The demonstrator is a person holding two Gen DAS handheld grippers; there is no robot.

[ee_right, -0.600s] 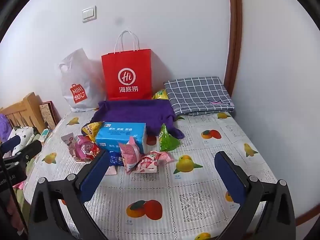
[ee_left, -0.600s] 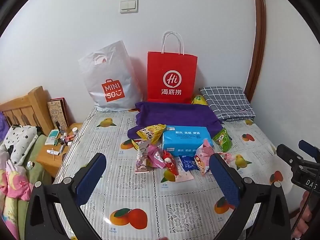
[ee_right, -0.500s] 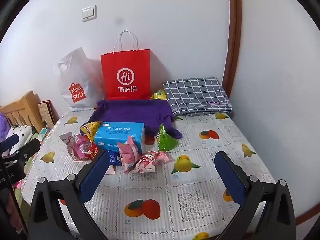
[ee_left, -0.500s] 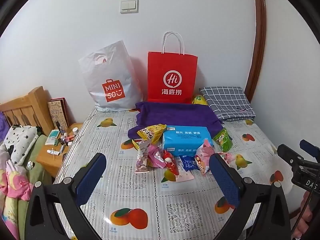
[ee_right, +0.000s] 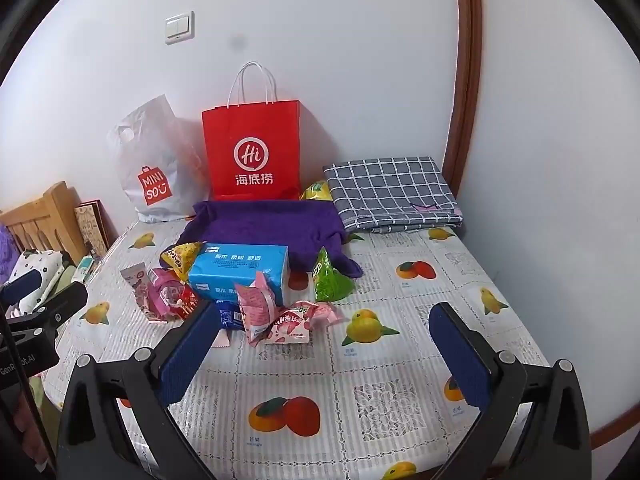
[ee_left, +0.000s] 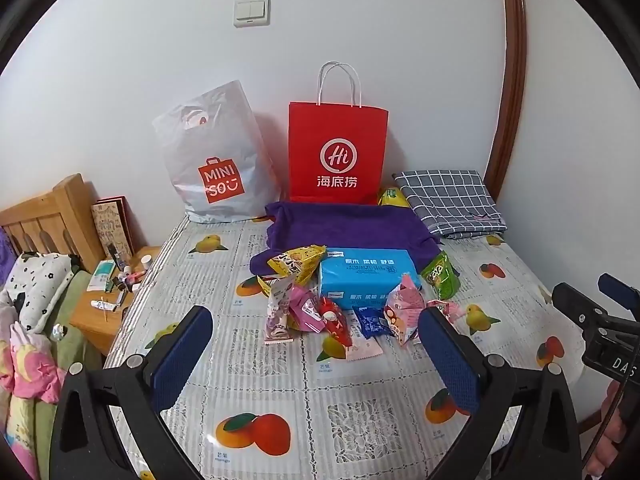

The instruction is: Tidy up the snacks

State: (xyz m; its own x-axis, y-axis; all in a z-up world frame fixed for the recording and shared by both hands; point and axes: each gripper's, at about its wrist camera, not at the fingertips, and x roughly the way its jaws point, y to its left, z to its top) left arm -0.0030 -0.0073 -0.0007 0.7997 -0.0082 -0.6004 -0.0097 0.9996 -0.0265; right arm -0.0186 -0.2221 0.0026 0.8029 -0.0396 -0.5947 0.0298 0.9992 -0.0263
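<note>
Both sets of tongs hang wide and empty over the fruit-print tabletop (ee_left: 280,392), left tongs (ee_left: 316,354) and right tongs (ee_right: 320,354) angled down at the spread ahead. Beyond them a red paper bag (ee_left: 338,152) and a white plastic bag (ee_left: 216,160) lean on the wall, a purple towel (ee_left: 344,224) in front of those. Closer sits the blue tissue pack (ee_left: 366,274), and the snack pile (ee_left: 328,312) lies just past the fingertips of both tongs. The smart opening, I'd judge, is a loose outer packet such as the green packet (ee_right: 330,280), pinched across a flat seam. Crinkly wrappers overlap, so one lift may drag neighbours. The tissue pack crowds the pile's far side.
</note>
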